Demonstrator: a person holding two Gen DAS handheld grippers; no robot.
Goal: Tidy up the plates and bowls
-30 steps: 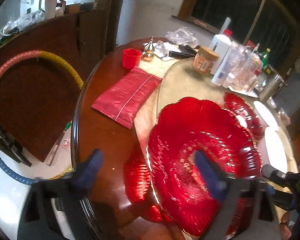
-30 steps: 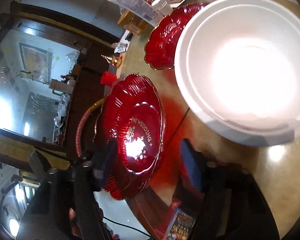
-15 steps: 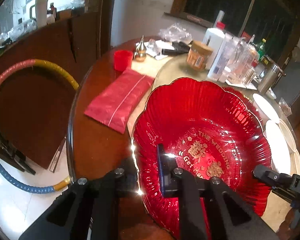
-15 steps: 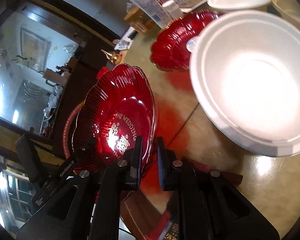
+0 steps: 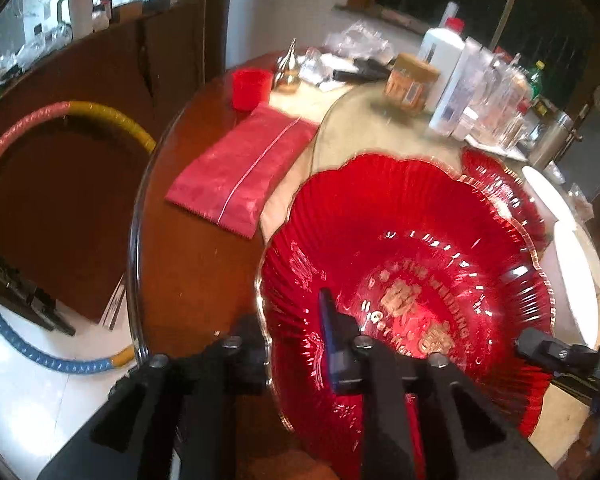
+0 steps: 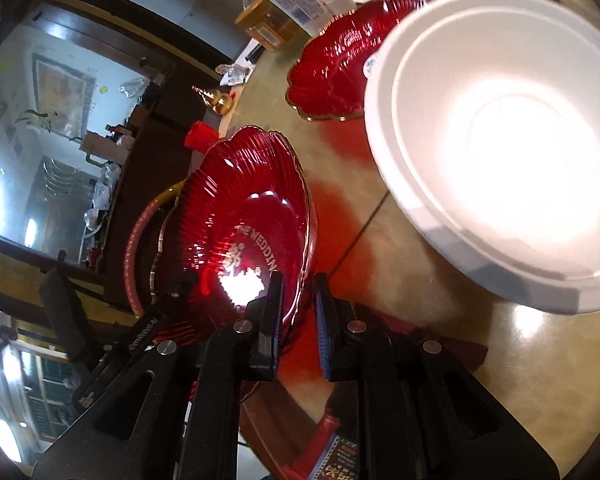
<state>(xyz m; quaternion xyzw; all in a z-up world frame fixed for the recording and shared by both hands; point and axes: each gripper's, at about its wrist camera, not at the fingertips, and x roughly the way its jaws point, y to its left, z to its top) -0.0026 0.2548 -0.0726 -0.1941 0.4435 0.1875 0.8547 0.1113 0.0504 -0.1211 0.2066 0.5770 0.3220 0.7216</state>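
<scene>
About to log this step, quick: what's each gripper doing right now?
Left gripper: gripping the red plate's rim, though its jaws have just eased wider.
Right gripper: shut on the same plate's opposite rim.

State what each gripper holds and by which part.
Both grip the same red plate, each by its scalloped rim: the left gripper at one edge, the right gripper at the opposite edge, jaws closed across the rim.
</scene>
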